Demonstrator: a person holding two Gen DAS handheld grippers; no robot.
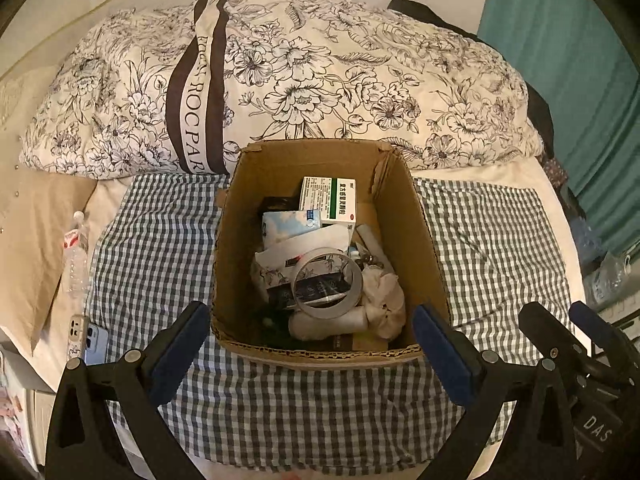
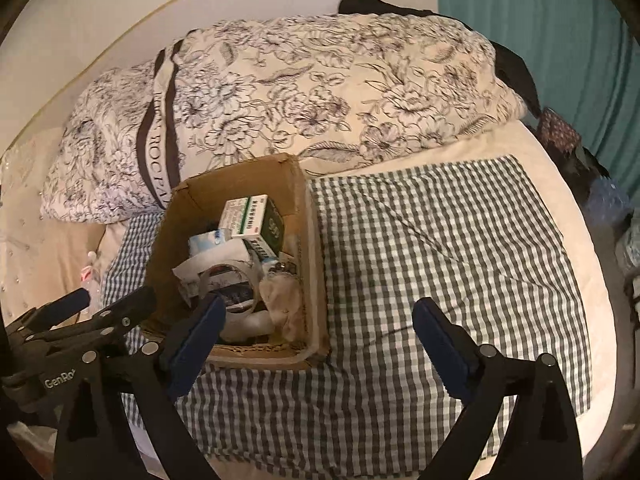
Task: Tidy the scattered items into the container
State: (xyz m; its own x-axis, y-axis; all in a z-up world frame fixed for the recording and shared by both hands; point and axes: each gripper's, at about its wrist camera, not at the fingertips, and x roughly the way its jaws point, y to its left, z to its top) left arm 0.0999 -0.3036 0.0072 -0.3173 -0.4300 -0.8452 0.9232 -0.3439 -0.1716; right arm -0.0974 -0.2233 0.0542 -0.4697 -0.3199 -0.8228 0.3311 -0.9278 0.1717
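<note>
An open cardboard box stands on a checked cloth on the bed. Inside lie a white and green medicine carton, a tape roll, a tissue pack, crumpled cloth and other items. My left gripper is open and empty, just in front of the box. My right gripper is open and empty, to the right front of the box. The carton and tape roll show there too. The left gripper also appears at the lower left of the right wrist view.
A flowered duvet is piled behind the box. A water bottle and a phone lie at the cloth's left edge. A teal curtain hangs at the right. The checked cloth spreads right of the box.
</note>
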